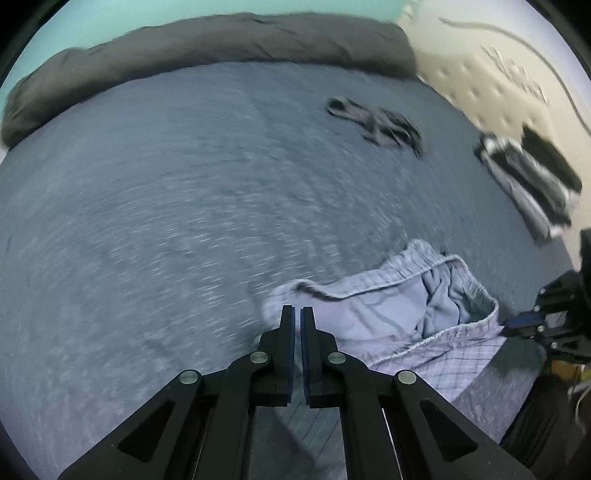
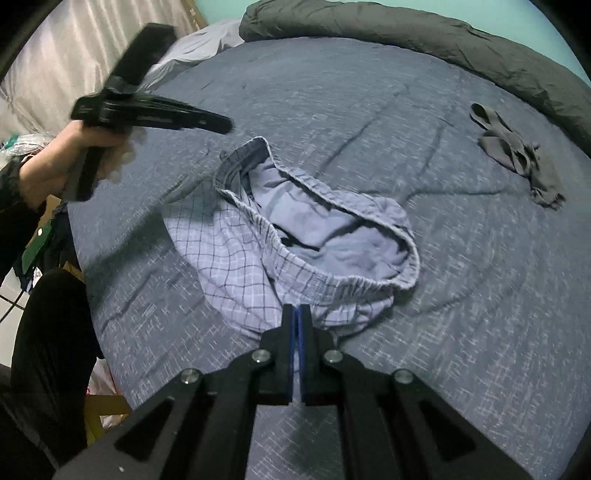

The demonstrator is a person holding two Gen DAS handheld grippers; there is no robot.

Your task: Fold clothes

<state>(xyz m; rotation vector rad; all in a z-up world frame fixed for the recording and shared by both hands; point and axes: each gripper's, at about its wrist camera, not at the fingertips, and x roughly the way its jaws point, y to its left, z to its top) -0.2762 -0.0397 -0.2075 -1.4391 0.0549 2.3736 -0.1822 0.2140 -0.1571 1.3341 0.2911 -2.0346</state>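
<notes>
Checked shorts point(image 2: 295, 254) lie crumpled, waistband gaping, on the bed point(image 2: 461, 295) near its edge; the right hand-held gripper point(image 2: 296, 314) is closed at their hem, perhaps pinching it; the left hand-held gripper point(image 1: 297, 317) is closed, empty; next, spreading them flat seems needed.

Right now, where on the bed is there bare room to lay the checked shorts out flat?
The widest bare patch of bedspread lies between the checked shorts and the rolled grey duvet. More bare cover runs along the near edge, right of the right tool. It is crowded toward the grey socks and the folded pile.
</notes>
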